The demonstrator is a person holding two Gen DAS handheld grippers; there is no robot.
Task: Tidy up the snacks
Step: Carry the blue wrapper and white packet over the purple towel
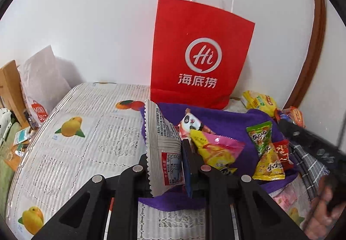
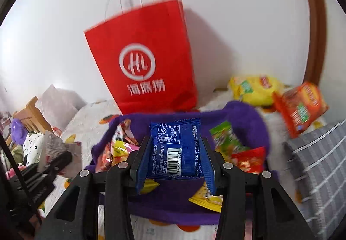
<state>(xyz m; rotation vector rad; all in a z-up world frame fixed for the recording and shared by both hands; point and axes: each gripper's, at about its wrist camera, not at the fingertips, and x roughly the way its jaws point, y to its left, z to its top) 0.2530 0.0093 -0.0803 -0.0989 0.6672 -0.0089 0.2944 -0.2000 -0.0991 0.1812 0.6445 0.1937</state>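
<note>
Left gripper: jaws pressed together on a white packet, held edge-on in the lower centre of the left view, its crimped edges running up and down and a nutrition panel facing right. A thin blue strip sits against the right jaw; what it is cannot be told.

Right gripper: jaws pinching a blue packet by its two side edges, barcode toward the camera, lower centre of the right view, above the cloth.

Red bag: paper, white handles, white logo, standing upright against the white wall, upper centre in both views; its top is open.

Purple cloth: spread on the table below the bag, loose snacks lying on it: a panda packet, a pink-and-yellow packet, a green packet, a red packet, a yellow packet.

Yellow bag and orange bag: right of the red bag, off the cloth, near the wall. The orange one is blurred.

Tablecloth: pale, lace pattern, printed with fruit; covers the table at left.

White shopping bag: far left, beside the table, against the wall.

Grey checked fabric: right edge of the right view.
</note>
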